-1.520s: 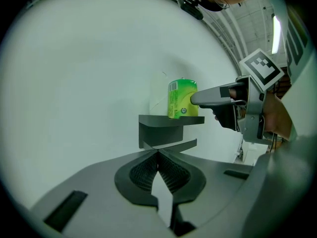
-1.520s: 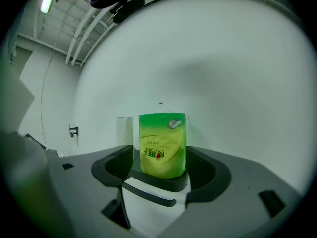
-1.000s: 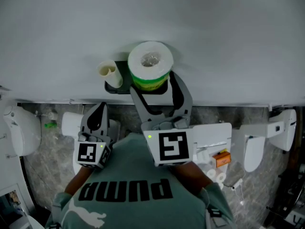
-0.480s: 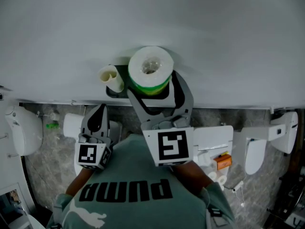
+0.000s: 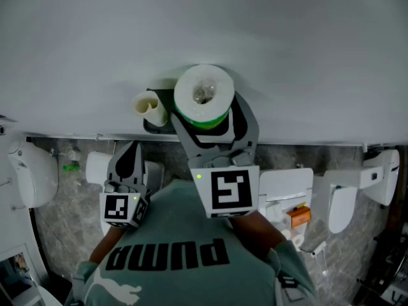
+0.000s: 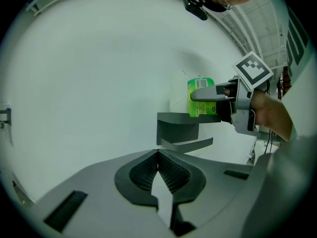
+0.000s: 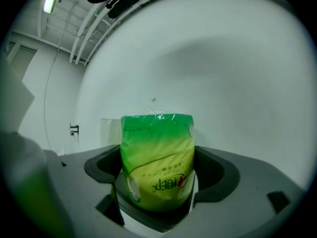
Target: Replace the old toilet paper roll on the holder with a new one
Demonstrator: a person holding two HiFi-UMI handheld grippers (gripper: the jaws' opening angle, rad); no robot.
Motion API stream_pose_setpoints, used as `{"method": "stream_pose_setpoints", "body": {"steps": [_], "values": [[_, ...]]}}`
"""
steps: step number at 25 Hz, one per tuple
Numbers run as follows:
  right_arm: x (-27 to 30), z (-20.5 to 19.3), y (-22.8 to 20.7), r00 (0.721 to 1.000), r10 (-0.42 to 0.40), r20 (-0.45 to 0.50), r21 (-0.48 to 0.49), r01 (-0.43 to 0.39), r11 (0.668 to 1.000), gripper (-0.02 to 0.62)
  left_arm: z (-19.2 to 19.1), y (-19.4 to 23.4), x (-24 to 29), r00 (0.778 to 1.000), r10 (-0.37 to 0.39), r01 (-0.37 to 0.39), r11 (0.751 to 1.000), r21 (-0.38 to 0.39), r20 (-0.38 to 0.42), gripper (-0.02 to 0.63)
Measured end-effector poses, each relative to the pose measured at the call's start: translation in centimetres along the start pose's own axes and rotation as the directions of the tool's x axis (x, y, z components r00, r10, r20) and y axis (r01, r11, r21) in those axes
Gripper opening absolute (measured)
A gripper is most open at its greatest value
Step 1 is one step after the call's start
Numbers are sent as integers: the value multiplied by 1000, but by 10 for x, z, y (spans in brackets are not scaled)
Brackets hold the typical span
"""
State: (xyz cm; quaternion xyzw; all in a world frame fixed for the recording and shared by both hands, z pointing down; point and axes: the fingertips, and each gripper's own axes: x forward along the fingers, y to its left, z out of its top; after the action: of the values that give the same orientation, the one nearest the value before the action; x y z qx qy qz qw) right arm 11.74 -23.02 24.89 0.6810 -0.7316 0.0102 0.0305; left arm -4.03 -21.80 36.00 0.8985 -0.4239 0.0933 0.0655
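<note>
A new toilet paper roll (image 5: 204,93) in a green wrapper (image 7: 157,160) stands upright on the dark wall holder's shelf (image 5: 155,121). My right gripper (image 5: 210,111) reaches level to the wall with its jaws spread on either side of the roll, and narrow gaps show at the pads. An empty cardboard tube (image 5: 148,106) stands on the shelf just left of the roll. My left gripper (image 5: 129,155) hangs back at the lower left, shut and empty. In the left gripper view the holder (image 6: 178,125), the roll (image 6: 200,97) and the right gripper (image 6: 214,96) show ahead.
A plain white wall (image 5: 287,56) fills the upper part of the head view. Below it on the marbled floor stand white fixtures (image 5: 29,171) (image 5: 357,183) and a white box with an orange item (image 5: 297,215). The holder's bar (image 6: 187,144) juts out under the shelf.
The right gripper's jaws have spread wider around the green-wrapped roll, which stays on the shelf. The left gripper has kept still.
</note>
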Motion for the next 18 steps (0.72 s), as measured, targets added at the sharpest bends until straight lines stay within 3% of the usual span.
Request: {"method": "stream_pose_setpoints", "body": {"steps": [10, 18], "values": [[-12, 19, -6, 997, -39, 74, 31, 37, 999, 437, -1, -5, 0, 1000, -21, 21, 1000, -7, -1, 3], [-37, 31, -31, 986, -116, 117, 81, 107, 991, 436, 0, -23, 5, 996, -85, 85, 996, 1, 2, 3]]}}
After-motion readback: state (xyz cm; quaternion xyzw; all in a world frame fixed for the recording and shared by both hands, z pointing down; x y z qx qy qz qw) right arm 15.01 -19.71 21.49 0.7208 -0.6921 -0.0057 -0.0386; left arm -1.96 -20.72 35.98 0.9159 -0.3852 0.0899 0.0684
